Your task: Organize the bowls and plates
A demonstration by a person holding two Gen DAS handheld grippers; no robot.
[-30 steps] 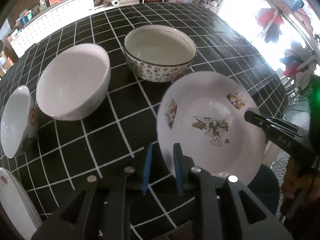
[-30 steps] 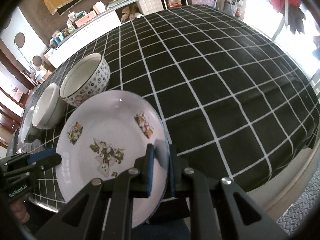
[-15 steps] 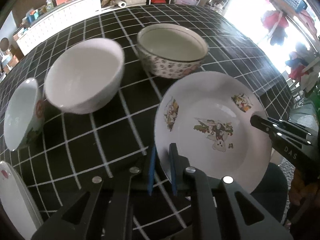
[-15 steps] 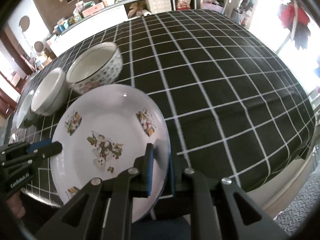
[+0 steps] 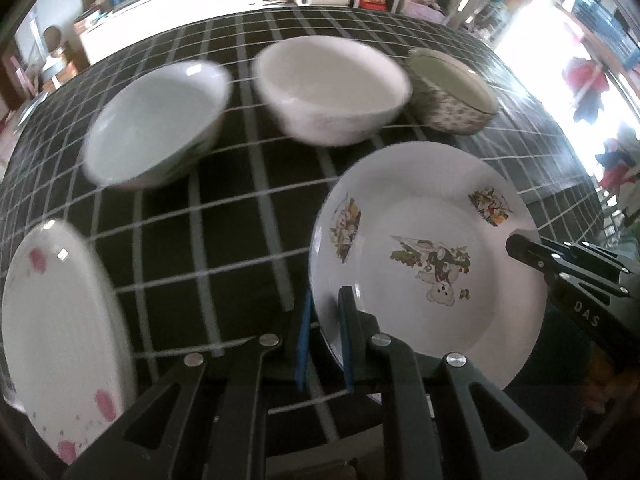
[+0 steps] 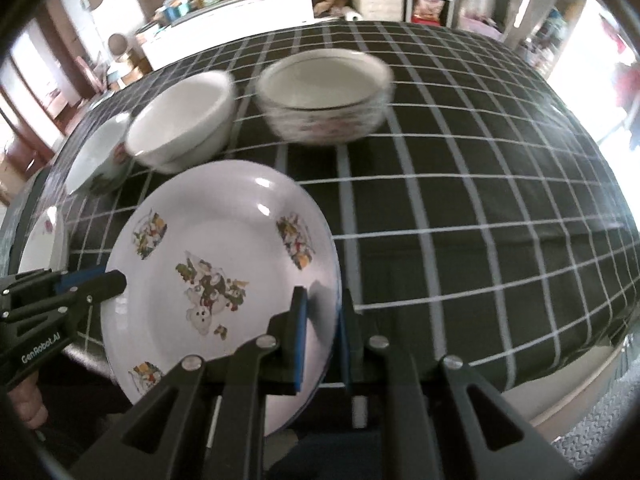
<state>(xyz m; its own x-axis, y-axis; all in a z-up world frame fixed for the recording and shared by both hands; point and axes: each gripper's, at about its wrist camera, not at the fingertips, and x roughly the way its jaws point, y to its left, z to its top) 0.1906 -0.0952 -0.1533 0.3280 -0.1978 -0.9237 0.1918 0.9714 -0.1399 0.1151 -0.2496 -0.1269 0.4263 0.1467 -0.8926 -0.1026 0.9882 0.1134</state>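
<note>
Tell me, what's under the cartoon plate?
The cartoon plate hides most below; around its rim shows black checked tablecloth. Whether it touches the cloth can't be seen.

Left fingers [image 5: 325, 334] newly clamping plate [image 5: 424, 216]

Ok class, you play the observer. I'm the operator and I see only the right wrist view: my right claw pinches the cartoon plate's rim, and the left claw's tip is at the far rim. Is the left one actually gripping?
Observer: Yes. In the left wrist view, the left claw has its blue pads shut on either side of the cartoon plate rim.
Operator: What's the white sliver at my far left?
Observer: A white plate with pink marks, lying on the checked cloth, apart from yours.
Operator: And the bowl half hidden behind the plain white one?
Observer: That leftmost bowl is upright and looks empty.
</note>
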